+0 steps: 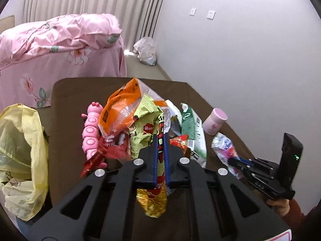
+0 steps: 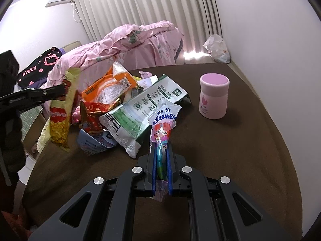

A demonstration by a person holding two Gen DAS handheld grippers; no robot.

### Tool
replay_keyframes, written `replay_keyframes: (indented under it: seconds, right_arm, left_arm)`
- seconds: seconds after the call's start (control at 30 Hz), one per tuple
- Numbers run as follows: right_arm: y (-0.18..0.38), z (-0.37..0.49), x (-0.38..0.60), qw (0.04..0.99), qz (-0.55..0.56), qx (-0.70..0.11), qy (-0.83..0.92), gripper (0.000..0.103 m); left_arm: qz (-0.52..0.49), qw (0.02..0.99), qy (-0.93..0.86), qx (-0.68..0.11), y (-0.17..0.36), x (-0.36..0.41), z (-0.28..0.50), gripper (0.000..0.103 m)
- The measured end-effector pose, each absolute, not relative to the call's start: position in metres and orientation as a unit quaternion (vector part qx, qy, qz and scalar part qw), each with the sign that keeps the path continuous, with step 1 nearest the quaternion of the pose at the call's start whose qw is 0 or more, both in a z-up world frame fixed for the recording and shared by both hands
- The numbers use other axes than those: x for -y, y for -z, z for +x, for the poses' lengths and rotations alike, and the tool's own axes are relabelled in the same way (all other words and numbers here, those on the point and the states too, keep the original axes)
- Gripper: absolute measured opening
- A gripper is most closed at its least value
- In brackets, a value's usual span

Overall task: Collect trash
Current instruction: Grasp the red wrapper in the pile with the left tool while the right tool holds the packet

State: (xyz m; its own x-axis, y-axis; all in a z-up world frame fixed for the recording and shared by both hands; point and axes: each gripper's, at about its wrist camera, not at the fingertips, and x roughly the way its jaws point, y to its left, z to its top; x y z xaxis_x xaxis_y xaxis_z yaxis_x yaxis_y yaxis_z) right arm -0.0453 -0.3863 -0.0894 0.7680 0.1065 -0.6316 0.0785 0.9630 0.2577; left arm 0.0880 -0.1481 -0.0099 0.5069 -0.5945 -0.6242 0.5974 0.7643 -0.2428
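My left gripper (image 1: 160,136) is shut on a red and yellow snack wrapper (image 1: 154,198), which hangs lifted off the pile; in the right wrist view that wrapper (image 2: 59,124) dangles from the left gripper (image 2: 63,90) at the left. My right gripper (image 2: 161,144) is shut on a clear Kleenex tissue wrapper (image 2: 163,118) with a cartoon print, low over the brown table (image 2: 230,160). From the left wrist view the right gripper (image 1: 232,161) pinches the same wrapper (image 1: 222,144). A heap of wrappers lies between them: an orange bag (image 1: 120,108), a pale green packet (image 1: 144,128), a green and white bag (image 2: 140,112).
A yellow plastic bag (image 1: 22,150) hangs open at the table's left edge. A pink caterpillar toy (image 1: 91,132) lies beside the heap. A pink jar (image 2: 214,96) stands at the right. Behind are a bed with a pink quilt (image 1: 60,40) and a white bag (image 1: 145,50) on the floor.
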Motion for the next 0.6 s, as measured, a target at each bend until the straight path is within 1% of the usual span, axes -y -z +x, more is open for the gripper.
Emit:
replay_keyframes:
  seconds: [0.1, 0.17, 0.23, 0.33, 0.37, 0.47, 0.5, 0.6]
  right_arm:
    - [0.086, -0.046, 0.384, 0.932, 0.131, -0.337, -0.010, 0.009]
    - [0.085, -0.046, 0.382, 0.933, 0.130, -0.337, -0.012, 0.009]
    - [0.085, -0.046, 0.380, 0.933, 0.129, -0.336, -0.013, 0.009]
    - [0.083, -0.048, 0.379, 0.934, 0.125, -0.334, -0.014, 0.009]
    - [0.082, -0.049, 0.379, 0.935, 0.123, -0.333, -0.013, 0.009]
    - [0.083, -0.049, 0.382, 0.934, 0.129, -0.333, -0.009, 0.009]
    - [0.084, -0.049, 0.383, 0.933, 0.132, -0.334, -0.009, 0.009]
    - [0.087, -0.048, 0.383, 0.931, 0.137, -0.339, -0.008, 0.009]
  left_arm:
    - [0.001, 0.855, 0.370, -0.363, 0.009, 0.145, 0.079, 0.006]
    - [0.018, 0.852, 0.373, -0.368, 0.017, 0.148, 0.075, 0.009]
    - [0.031, 0.850, 0.366, -0.377, 0.025, 0.150, 0.074, 0.028]
    - [0.010, 0.837, 0.379, -0.395, 0.032, 0.146, 0.073, 0.040]
    - [0.005, 0.836, 0.380, -0.396, 0.033, 0.144, 0.072, 0.041]
    - [0.000, 0.836, 0.377, -0.399, 0.038, 0.136, 0.067, 0.052]
    - [0.002, 0.836, 0.373, -0.404, 0.042, 0.134, 0.067, 0.058]
    - [-0.013, 0.837, 0.354, -0.418, 0.052, 0.126, 0.071, 0.060]
